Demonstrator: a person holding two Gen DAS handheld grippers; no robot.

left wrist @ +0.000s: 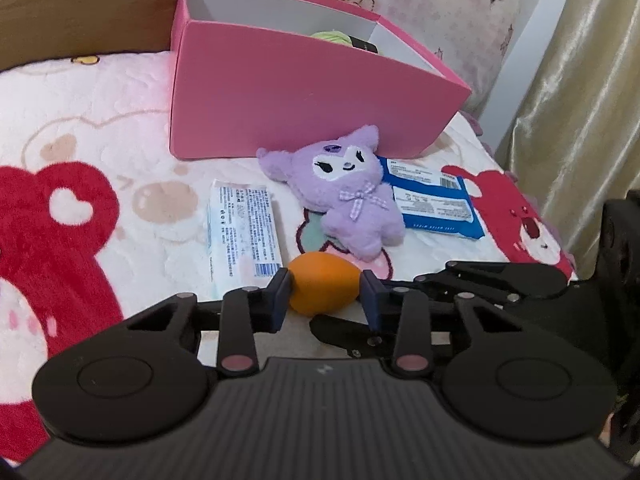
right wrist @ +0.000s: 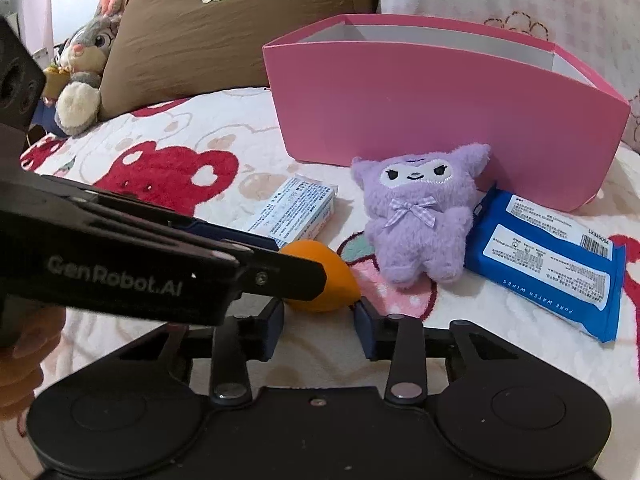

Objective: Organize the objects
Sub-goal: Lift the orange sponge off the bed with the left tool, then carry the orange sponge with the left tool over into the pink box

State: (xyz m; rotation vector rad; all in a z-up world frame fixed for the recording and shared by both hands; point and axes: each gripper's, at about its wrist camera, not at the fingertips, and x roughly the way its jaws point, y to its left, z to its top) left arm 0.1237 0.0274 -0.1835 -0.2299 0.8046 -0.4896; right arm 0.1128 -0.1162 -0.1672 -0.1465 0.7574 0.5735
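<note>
Lying on a pink-and-red cartoon blanket (left wrist: pixel 100 128), an orange egg-shaped object (left wrist: pixel 320 288) sits at the near edge of a small cluster, just in front of a purple plush toy (left wrist: pixel 352 196) that leans against a pink open-topped box (left wrist: pixel 304 92). A white tissue pack (left wrist: pixel 242 220) lies to the left of the plush and a blue wipes pack (left wrist: pixel 432 204) to its right, partly tucked under it.

Only the left wrist view looks down into the box, where something pale green and a dark edge show above the wall; it also takes in a gold curtain (left wrist: pixel 580 80) at the far right. Only the right wrist view shows a brown pillow (right wrist: pixel 224 28) and a grey rabbit plush (right wrist: pixel 84 64) at the far left, and fingers (right wrist: pixel 24 364) of the person's hand at the lower left edge.

The left gripper (left wrist: pixel 325 294) is narrowed around the orange egg, both pads touching its sides. The right gripper (right wrist: pixel 319 326) is likewise narrowed, its fingertips just at the egg's near end; whether its pads actually press the egg I cannot tell, since the left gripper's arm crosses in front.
</note>
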